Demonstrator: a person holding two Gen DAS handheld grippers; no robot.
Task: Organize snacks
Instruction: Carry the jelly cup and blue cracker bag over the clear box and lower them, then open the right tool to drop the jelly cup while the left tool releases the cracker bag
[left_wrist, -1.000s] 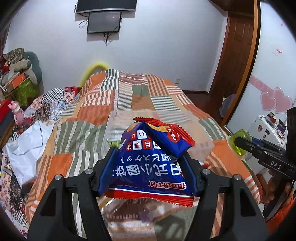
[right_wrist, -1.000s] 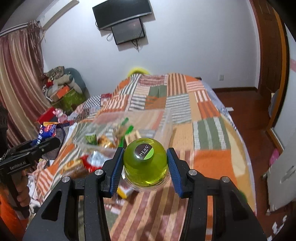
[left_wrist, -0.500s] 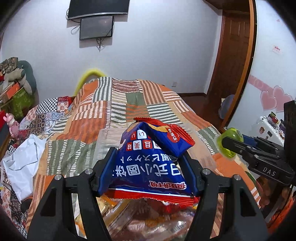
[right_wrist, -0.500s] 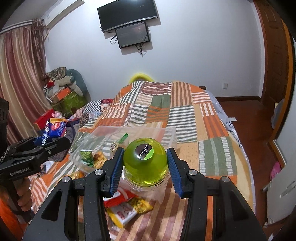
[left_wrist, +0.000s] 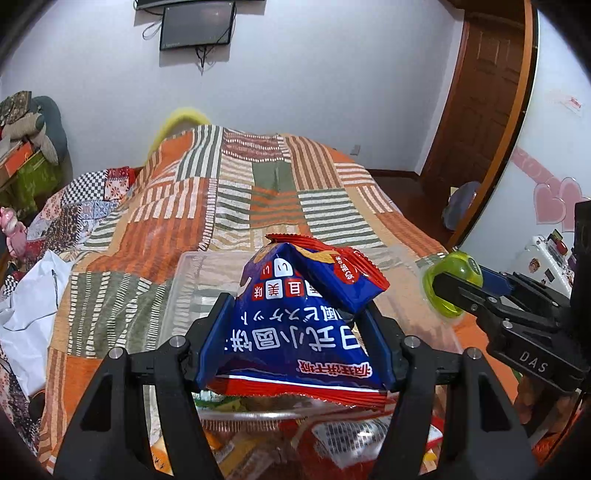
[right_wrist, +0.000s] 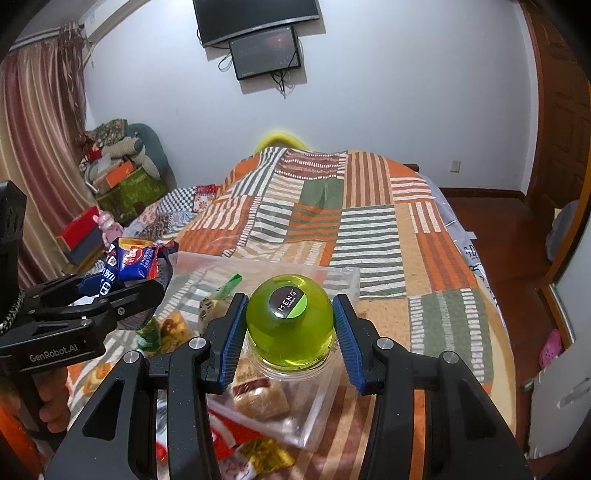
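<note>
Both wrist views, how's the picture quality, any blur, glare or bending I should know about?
Left wrist view: fisheye bends the door frame, corners go black, the blue bag in the left gripper is sharp. Right wrist view: same bending along the curtain, soft sheen on the green jelly cup in the right gripper and on the clear bin; no motion blur in either.

Ahead of you a patchwork bedspread (right_wrist: 369, 221) in orange, green and white stripes covers the bed. On the white wall hang two dark screens (right_wrist: 264, 51) — one above the other, cables dangling. A striped curtain (right_wrist: 33, 147) hangs left; a wooden door (left_wrist: 484, 92) stands right, beside pink heart stickers (left_wrist: 554, 195).
</note>
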